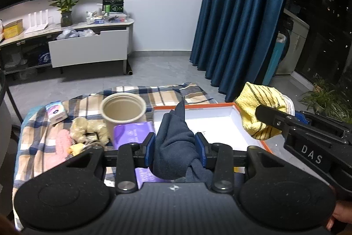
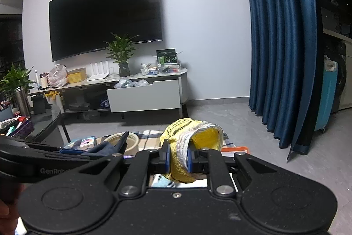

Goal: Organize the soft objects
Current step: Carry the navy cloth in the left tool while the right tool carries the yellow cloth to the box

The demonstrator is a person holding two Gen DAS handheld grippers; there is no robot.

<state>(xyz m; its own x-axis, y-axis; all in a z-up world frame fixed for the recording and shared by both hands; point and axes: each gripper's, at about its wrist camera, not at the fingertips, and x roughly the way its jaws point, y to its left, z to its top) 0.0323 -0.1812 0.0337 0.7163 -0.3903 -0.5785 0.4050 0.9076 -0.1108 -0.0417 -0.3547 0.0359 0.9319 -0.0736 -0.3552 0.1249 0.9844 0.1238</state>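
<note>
My left gripper (image 1: 175, 150) is shut on a dark navy cloth (image 1: 176, 147), which bunches up between its blue pads above the near edge of a white box with an orange rim (image 1: 211, 105). My right gripper (image 2: 178, 158) is shut on a yellow towel with dark stripes and a white edge (image 2: 187, 131). In the left wrist view that yellow towel (image 1: 257, 111) hangs over the box's right corner, pinched by the right gripper (image 1: 263, 112). The left gripper and navy cloth (image 2: 105, 148) show at the left of the right wrist view.
A plaid cloth (image 1: 136, 91) covers the table. On it stand a beige pot (image 1: 123, 112), a purple packet (image 1: 132, 132), a small colourful box (image 1: 56, 112), a pink glove (image 1: 61, 140) and a cream plush (image 1: 88, 127). A blue curtain (image 1: 237, 14) hangs behind, and a TV cabinet (image 1: 88, 47) has an open drawer.
</note>
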